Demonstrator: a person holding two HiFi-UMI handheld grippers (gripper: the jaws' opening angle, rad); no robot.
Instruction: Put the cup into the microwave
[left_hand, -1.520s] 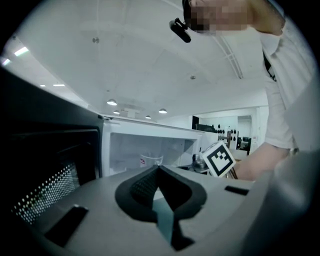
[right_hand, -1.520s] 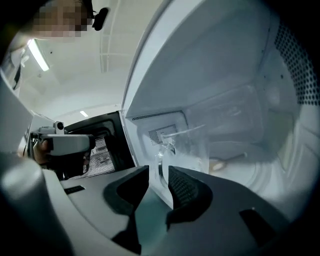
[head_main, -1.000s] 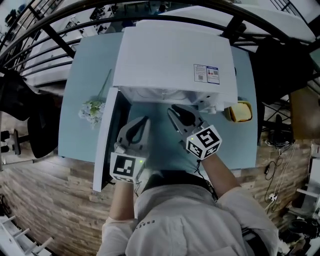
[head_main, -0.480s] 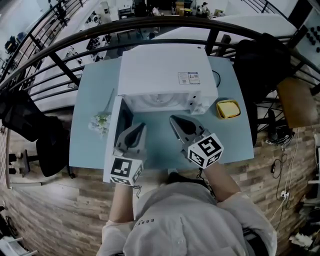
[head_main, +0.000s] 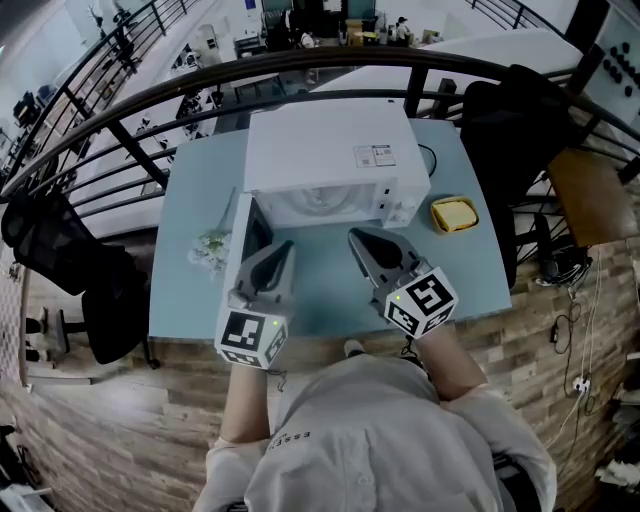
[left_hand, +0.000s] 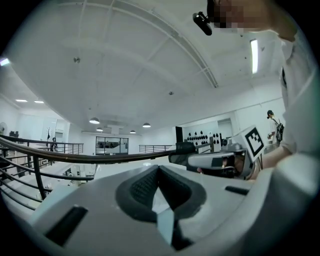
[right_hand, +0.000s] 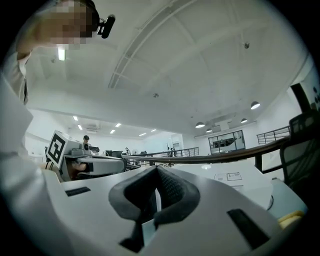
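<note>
The white microwave (head_main: 330, 150) stands on the light blue table (head_main: 470, 270) with its door (head_main: 240, 245) swung open to the left. Its pale cavity (head_main: 320, 205) shows, but I cannot make out a cup in it or anywhere else. My left gripper (head_main: 285, 246) (left_hand: 159, 167) is held level in front of the open door, jaws together with nothing between them. My right gripper (head_main: 355, 236) (right_hand: 156, 169) is beside it in front of the cavity, also shut and empty. Both are clear of the microwave.
A yellow container (head_main: 454, 214) sits on the table right of the microwave. A small bunch of flowers (head_main: 212, 248) lies left of the door. A dark curved railing (head_main: 130, 110) runs behind the table. Black chairs stand at the left (head_main: 60, 250) and back right (head_main: 520, 110).
Both grippers have drawn back and up from the microwave opening. The right gripper's jaws, open a second ago, have closed. The head view has pulled back too, showing more of the table and railing.
</note>
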